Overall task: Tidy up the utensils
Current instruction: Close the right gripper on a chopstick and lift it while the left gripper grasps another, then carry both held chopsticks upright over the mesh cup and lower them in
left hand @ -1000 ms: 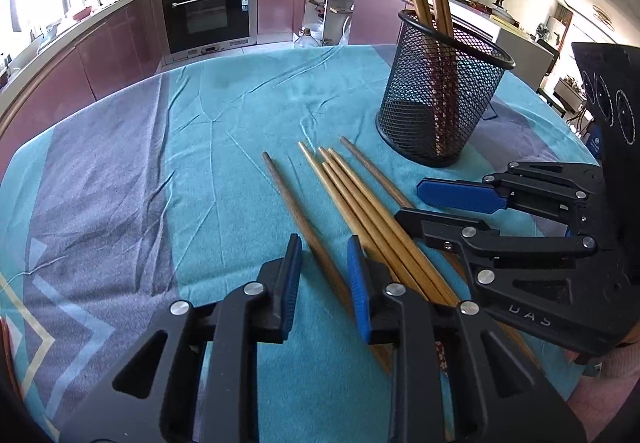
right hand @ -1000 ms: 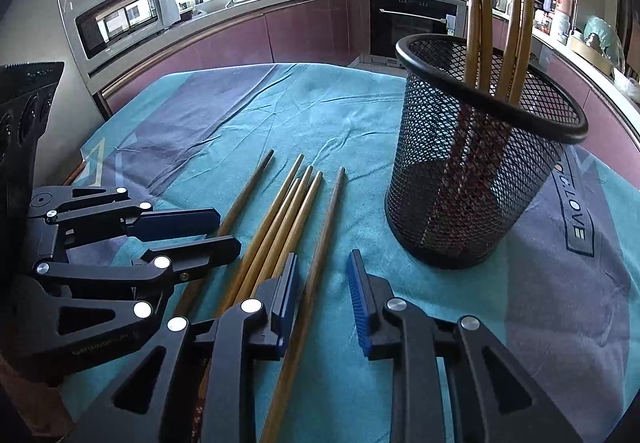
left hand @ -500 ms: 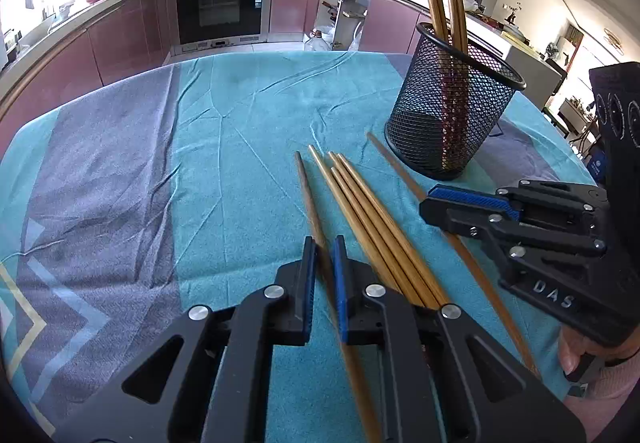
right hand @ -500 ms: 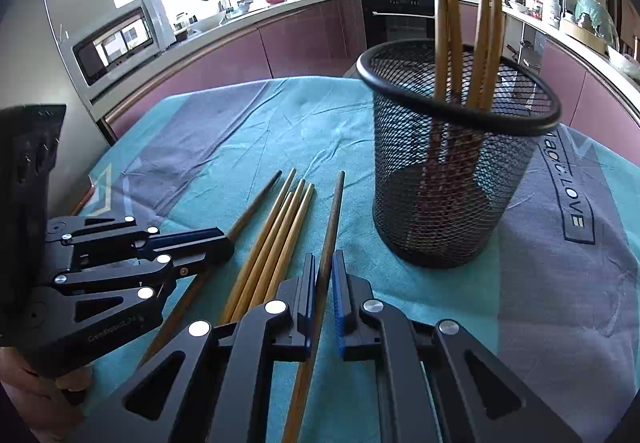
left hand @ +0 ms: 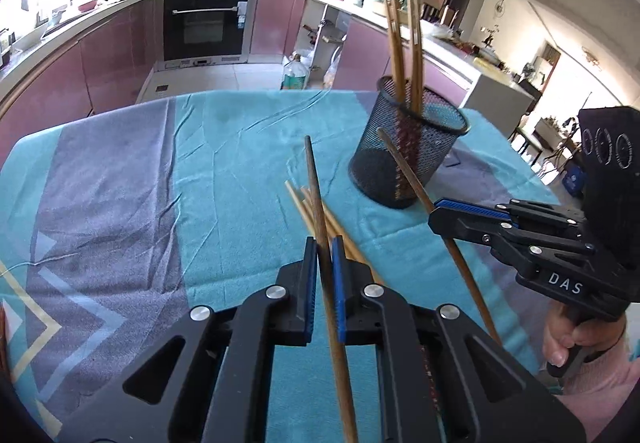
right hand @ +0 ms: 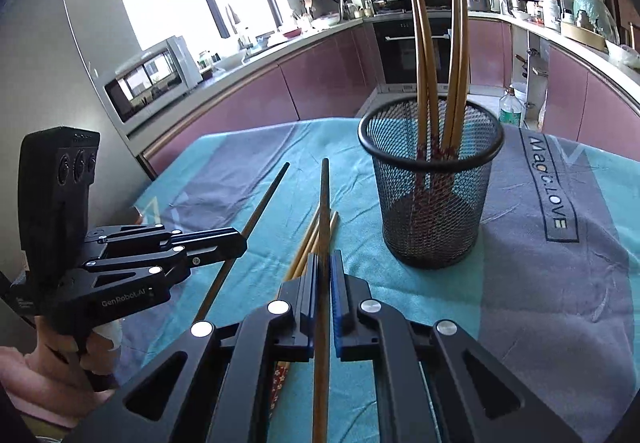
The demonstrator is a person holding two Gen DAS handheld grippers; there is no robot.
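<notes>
My left gripper is shut on a dark brown chopstick, whose tip is raised off the cloth. My right gripper is shut on a second brown chopstick, also tilted up. Each gripper shows in the other's view: the right gripper with its chopstick, and the left gripper with its chopstick. Several pale chopsticks lie on the cloth between the two. A black mesh holder stands upright beyond them with several chopsticks inside.
A teal and grey tablecloth covers the round table. A person's hand holds the right tool, and another hand holds the left. Kitchen cabinets and an oven lie beyond the table's far edge.
Both grippers went from open to shut, each on one chopstick. Both then rose, lifting those chopsticks off the cloth and away from the pale bundle.
</notes>
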